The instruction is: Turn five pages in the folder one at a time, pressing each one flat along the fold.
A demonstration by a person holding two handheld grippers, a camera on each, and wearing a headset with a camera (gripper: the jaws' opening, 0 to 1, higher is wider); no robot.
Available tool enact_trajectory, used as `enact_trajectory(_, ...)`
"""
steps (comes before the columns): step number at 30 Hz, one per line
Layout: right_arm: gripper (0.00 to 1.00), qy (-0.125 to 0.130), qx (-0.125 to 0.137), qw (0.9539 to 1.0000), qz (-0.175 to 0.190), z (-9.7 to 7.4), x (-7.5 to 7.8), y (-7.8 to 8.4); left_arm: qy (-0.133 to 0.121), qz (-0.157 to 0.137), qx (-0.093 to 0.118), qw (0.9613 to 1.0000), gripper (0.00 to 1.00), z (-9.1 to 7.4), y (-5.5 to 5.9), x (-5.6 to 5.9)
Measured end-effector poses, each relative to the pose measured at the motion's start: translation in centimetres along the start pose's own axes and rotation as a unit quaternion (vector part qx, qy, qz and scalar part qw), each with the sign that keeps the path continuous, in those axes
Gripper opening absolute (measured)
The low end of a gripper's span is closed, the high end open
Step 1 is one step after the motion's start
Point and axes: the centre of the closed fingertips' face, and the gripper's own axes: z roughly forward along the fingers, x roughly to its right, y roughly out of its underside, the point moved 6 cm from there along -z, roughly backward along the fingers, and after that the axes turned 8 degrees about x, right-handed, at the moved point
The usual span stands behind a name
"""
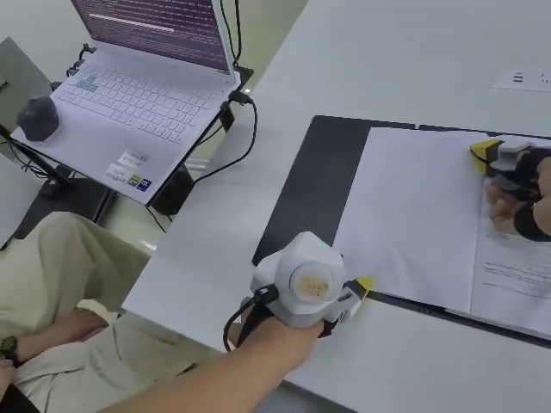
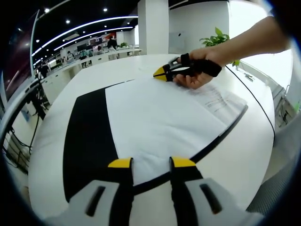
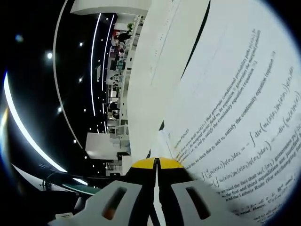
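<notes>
The black folder (image 1: 310,185) lies open on the white surface (image 1: 387,60), close to its near edge. A blank white page (image 1: 413,215) lies flat on it. The left gripper (image 2: 151,163) sits at the folder's near edge, jaws a little apart, with nothing in them. The right gripper (image 3: 155,164) has its jaws pressed together, right by the page with print (image 3: 244,117).

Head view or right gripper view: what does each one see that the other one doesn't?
The head view adds the open white laptop, its black cable and the left gripper. The right gripper view adds maths lines clear enough to read and bright ceiling light strips. Both show the printed white page and the right gripper, jaws closed.
</notes>
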Motion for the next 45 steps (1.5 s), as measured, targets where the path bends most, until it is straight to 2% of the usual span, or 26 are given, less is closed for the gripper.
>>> enact_trajectory(5, 0.0, -0.002, 0.031, 0.9993, 0.022, 1.1, -0.1, -1.1, 0.0, 0.001, 0.001, 1.0, 0.29, 0.0, 0.1, -0.1)
enact_trajectory(11, 0.0, -0.005, 0.051, 0.998, 0.036, 2.0, -0.3, -1.7, 0.001, 0.003, 0.002, 1.0, 0.29, -0.1, 0.1, -0.2)
enact_trajectory(18, 0.0, -0.006, 0.047, 0.9983, 0.034, 1.9, -0.5, -1.4, 0.001, 0.003, 0.003, 1.0, 0.29, -0.1, 0.1, -0.2)
enact_trajectory(32, 0.0, -0.006, -0.022, 0.9993, 0.029, -0.8, 0.2, 0.5, 0.002, 0.004, -0.003, 1.0, 0.29, 0.0, 0.0, -0.2)
enact_trajectory(45, 0.0, -0.015, -0.06, 0.9974, 0.038, -3.2, 1.4, 1.7, 0.002, 0.005, -0.003, 1.0, 0.29, 0.0, -0.1, 0.0)
